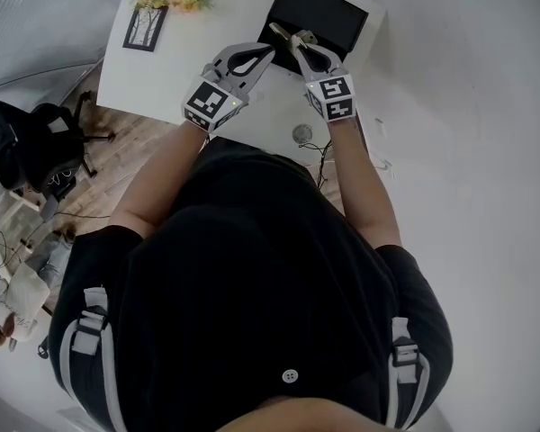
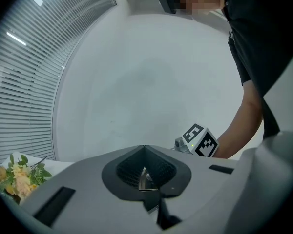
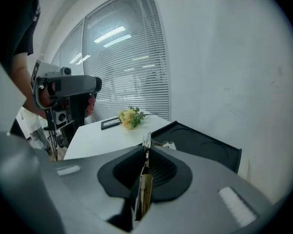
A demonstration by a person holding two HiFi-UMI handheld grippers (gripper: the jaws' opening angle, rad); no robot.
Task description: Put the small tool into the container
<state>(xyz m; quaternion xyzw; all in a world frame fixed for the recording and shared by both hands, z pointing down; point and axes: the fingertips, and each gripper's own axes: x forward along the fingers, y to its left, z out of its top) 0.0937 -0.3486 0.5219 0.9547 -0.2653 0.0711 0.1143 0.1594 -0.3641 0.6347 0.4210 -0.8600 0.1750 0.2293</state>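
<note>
Small tool [image 3: 144,191] clamped in right hand-held gripper [image 3: 146,150] above container [image 3: 201,143].

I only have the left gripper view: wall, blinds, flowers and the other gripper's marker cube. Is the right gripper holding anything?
Observer: Yes. The right gripper view shows the right gripper with its jaws shut on a small tool, thin and metallic.
Operator: Where is the container?
Observer: The head view shows a black container at the white table's far edge, with the tool held at its near rim.
Operator: And my left gripper?
Observer: From above, the left gripper points its tips toward the tool, over the table just short of the container.
</note>
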